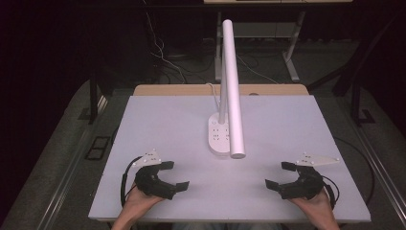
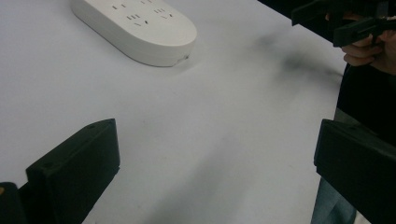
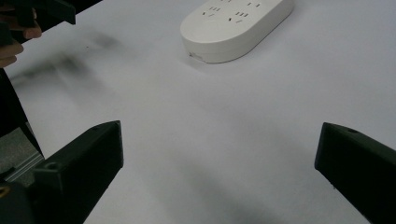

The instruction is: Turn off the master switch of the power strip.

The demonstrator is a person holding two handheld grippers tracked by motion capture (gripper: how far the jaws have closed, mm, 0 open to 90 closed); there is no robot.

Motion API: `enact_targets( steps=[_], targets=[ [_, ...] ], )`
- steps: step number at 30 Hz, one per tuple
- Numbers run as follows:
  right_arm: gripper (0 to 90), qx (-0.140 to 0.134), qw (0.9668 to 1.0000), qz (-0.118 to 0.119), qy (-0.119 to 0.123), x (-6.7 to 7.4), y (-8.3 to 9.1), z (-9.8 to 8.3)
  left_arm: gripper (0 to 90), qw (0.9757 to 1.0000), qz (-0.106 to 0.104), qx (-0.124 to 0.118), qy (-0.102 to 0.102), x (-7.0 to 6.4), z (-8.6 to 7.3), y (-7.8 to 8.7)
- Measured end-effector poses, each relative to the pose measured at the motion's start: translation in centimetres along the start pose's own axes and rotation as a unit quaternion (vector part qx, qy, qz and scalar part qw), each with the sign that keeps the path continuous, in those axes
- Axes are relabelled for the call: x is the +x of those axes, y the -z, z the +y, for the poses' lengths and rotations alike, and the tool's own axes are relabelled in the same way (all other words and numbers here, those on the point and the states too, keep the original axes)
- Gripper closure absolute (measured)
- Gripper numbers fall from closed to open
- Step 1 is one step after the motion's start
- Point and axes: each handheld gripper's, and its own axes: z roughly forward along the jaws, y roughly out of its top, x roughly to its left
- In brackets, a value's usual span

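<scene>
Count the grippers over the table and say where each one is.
2. The left gripper is held over the near left part of the white table, jaws open. The right gripper is over the near right part, jaws open. Both point inward toward the power strip.

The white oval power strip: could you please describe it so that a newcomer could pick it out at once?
Start at the white rectangular table, then find the tall white lamp tube leaning over its middle. The white oval power strip lies flat under that tube, ahead of both tongs, and it alone has rows of small socket slots on top.
</scene>
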Motion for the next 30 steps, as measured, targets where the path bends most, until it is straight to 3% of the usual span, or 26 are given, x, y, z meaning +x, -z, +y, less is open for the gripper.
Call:
enact_targets(
  steps=[9, 30],
  targets=[
    [0.4, 0.003, 1.0, -0.001, -0.002, 0.0, 0.0, -0.1, 0.0, 0.9998, -0.004, 0.016, -0.007, 0.2, 1.1, 0.0],
    [0.4, 0.003, 1.0, -0.003, 0.003, -0.2, 0.1, -0.1, 0.0, 0.9995, -0.009, 0.028, -0.012, 0.7, 3.7, -0.6]
  ],
)
